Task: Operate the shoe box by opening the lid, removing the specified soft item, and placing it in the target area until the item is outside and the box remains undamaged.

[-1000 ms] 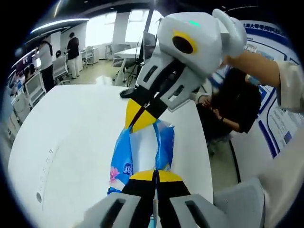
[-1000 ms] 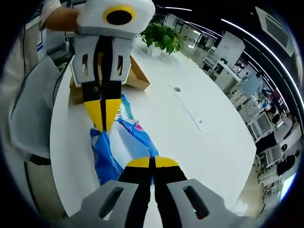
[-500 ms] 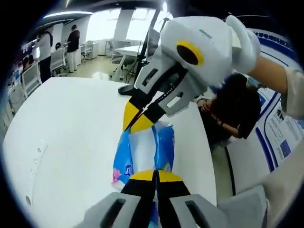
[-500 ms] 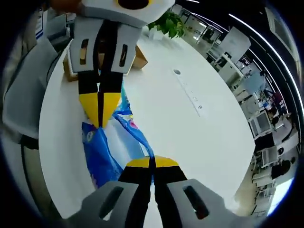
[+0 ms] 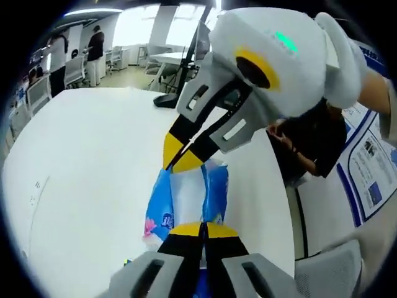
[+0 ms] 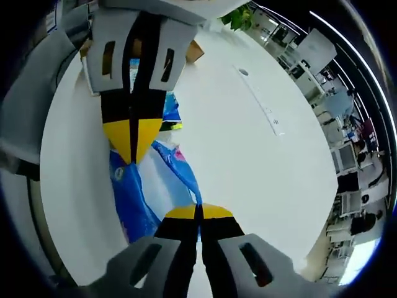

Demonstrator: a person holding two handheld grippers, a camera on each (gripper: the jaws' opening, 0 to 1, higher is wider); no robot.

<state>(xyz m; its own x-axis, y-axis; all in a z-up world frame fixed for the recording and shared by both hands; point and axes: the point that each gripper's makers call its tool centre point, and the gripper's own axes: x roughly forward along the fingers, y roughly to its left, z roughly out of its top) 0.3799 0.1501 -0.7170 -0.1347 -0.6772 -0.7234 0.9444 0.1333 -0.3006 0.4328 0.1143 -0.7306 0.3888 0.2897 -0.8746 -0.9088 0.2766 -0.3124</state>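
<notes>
A soft blue and white tissue pack (image 5: 186,198) hangs stretched between both grippers above the white table (image 5: 80,161). My left gripper (image 5: 201,225) is shut on its near end. From the upper right, my right gripper (image 5: 180,162) is shut on its far end. In the right gripper view, my right gripper (image 6: 200,211) pinches a corner of the pack (image 6: 133,192), while the left gripper (image 6: 131,155) comes down from the top, shut on the other end. The brown shoe box (image 6: 195,51) shows partly behind the left gripper, near the table edge.
A grey chair (image 5: 329,267) stands beside the table edge, and a person in black (image 5: 316,143) sits beyond it. A black object (image 5: 164,98) lies at the far end of the table. A green plant (image 6: 239,15) stands past the box. Desks and standing people fill the background.
Both grippers keep their hold on the pack. The two grippers have come closer together, each looming larger in the other's view, and the box has slid toward the top of the right gripper view.
</notes>
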